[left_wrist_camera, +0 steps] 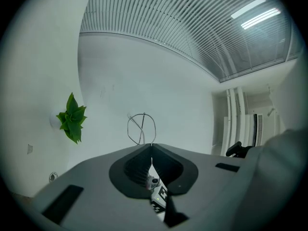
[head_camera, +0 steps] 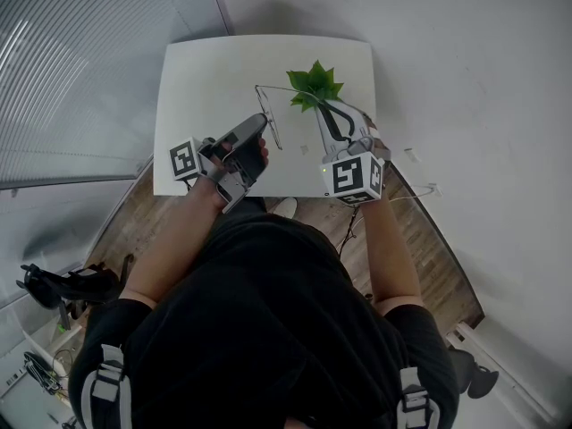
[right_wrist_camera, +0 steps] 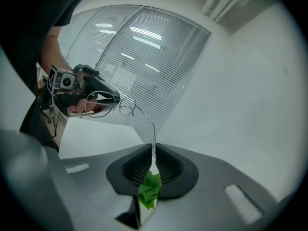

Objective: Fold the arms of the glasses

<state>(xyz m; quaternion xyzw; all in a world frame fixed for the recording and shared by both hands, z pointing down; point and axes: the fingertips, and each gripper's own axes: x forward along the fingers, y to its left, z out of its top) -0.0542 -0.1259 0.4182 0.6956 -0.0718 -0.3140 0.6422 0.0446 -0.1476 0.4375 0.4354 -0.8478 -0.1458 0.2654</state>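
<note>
The thin wire glasses (head_camera: 273,130) hang above the white table (head_camera: 206,79), held between my two grippers. In the left gripper view the left gripper (left_wrist_camera: 151,146) is shut on the frame, and the wire lens rims (left_wrist_camera: 141,128) stick out just past its tips. In the head view the left gripper (head_camera: 264,120) comes in from the left. The right gripper (head_camera: 320,107) reaches in from the right, beside the plant. In its own view the right gripper (right_wrist_camera: 154,150) is shut on one thin glasses arm (right_wrist_camera: 153,131), which rises from the jaws toward the rims (right_wrist_camera: 108,100).
A small green plant (head_camera: 313,83) stands at the table's back right, right by the right gripper. It also shows as the plant (left_wrist_camera: 72,118) in the left gripper view. Slatted blinds (head_camera: 80,61) line the left side. Wooden floor (head_camera: 429,257) and black gear (head_camera: 58,286) lie below the table's near edge.
</note>
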